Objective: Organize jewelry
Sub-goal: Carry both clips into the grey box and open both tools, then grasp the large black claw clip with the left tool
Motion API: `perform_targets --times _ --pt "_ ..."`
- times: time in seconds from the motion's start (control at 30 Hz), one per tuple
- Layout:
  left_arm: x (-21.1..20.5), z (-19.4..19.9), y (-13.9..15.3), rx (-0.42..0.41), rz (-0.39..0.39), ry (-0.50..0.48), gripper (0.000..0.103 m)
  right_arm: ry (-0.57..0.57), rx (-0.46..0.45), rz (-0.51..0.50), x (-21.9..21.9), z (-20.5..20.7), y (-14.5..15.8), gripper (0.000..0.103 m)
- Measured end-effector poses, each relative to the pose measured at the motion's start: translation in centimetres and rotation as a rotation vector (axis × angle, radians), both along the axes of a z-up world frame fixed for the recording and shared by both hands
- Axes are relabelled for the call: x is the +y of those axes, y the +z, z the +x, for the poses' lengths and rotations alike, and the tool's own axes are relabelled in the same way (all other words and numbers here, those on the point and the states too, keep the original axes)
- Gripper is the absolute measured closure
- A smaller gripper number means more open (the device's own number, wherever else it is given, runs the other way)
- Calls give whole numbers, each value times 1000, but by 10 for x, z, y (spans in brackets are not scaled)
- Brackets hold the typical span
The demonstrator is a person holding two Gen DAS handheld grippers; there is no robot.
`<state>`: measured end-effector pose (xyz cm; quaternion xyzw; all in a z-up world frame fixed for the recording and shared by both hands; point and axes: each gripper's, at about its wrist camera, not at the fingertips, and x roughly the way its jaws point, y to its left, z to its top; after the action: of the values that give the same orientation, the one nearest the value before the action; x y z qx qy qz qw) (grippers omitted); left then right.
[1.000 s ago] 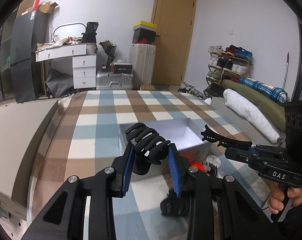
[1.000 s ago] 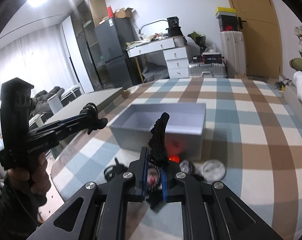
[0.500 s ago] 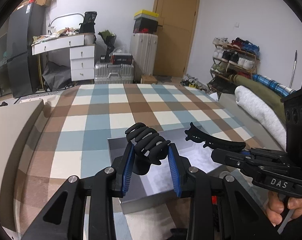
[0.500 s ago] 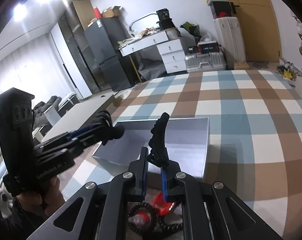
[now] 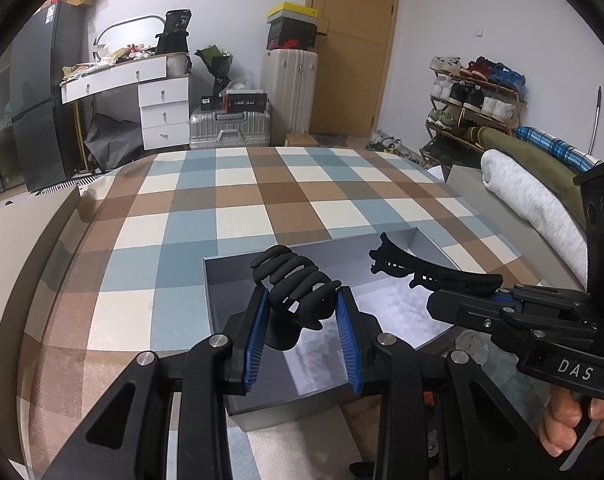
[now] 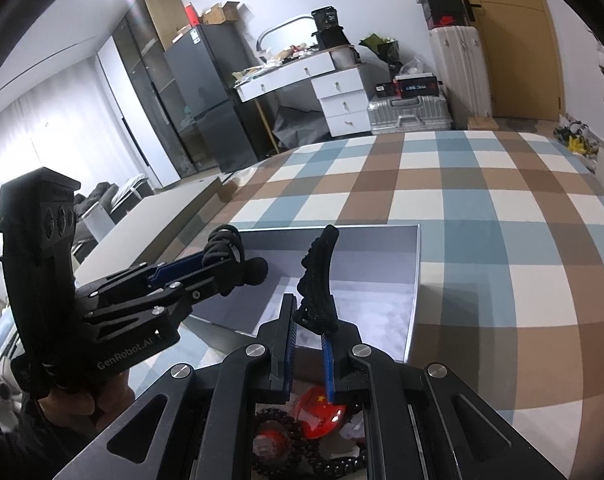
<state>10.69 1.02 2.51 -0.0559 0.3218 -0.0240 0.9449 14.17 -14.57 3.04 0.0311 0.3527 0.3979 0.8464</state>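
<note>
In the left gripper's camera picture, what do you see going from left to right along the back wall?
Black fridge → white dressing table with drawers → silver suitcase lying flat → white upright suitcase → wooden door → shoe rack.

left gripper (image 5: 302,320) clamped, right gripper (image 6: 307,340) clamped, side by side
</note>
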Motion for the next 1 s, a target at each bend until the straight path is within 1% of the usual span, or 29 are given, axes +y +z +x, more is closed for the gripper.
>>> perform_targets --times 0.13,0.17,0.23,0.27,0.3,0.37,0.4,0.43,0.47,0.5,0.53,0.57,0.6,0.63,0.67,0.7,0.73,0.83,0.93,1.0 --pt "-1 2 -1 11 2 1 75 -2 3 -7 1 2 0 92" --pt "-1 2 -1 15 2 4 75 -4 0 -13 2 3 0 90" --pt "0 1 0 15 -3 9 75 -10 -12 -17 1 2 1 88" --pt "1 0 1 12 -8 8 75 -7 -17 -17 0 1 2 85" --pt "1 -1 2 9 -13 5 74 -8 -30 -17 -2 0 4 85" --pt "1 -5 6 9 -16 3 62 -14 -52 -13 -7 -4 9 83" --pt "2 -8 9 0 -19 -3 58 -17 -61 -8 -11 -6 12 81" --pt "1 -13 12 -14 -21 -12 49 -25 -73 4 -18 -10 16 79" --pt "1 -16 15 -21 -20 -13 36 -31 -79 10 -22 -11 18 72" --pt "1 -20 17 -27 -17 -12 31 -40 -84 17 -29 -13 20 64" --pt "1 -26 20 -34 -17 -13 24 -55 -91 20 -37 -16 22 58" --pt "0 -31 22 -39 -17 -14 21 -66 -95 17 -42 -18 23 46" --pt "0 -34 23 -42 -16 -13 20 -77 -98 12 -47 -20 23 33" --pt "-1 -39 24 -45 -8 -10 18 -96 -101 7 -54 -23 22 27" --pt "-2 -44 24 -47 2 -7 14 -108 -98 4 -57 -24 21 15" --pt "-3 -51 23 -50 14 -4 10 -119 -93 -6 -62 -26 18 6" --pt "-3 -53 22 -50 14 -4 1 -123 -91 -21 -65 -29 15 4" --pt "-4 -68 15 -42 1 -20 1 -134 -84 -73 -69 -36 5 4" --pt "0 -73 6 -14 -19 -5 1 -132 -70 -109 -72 -42 -5 4" --pt "0 -73 0 16 -12 -5 1 -131 -57 -125 -72 -44 -11 4"
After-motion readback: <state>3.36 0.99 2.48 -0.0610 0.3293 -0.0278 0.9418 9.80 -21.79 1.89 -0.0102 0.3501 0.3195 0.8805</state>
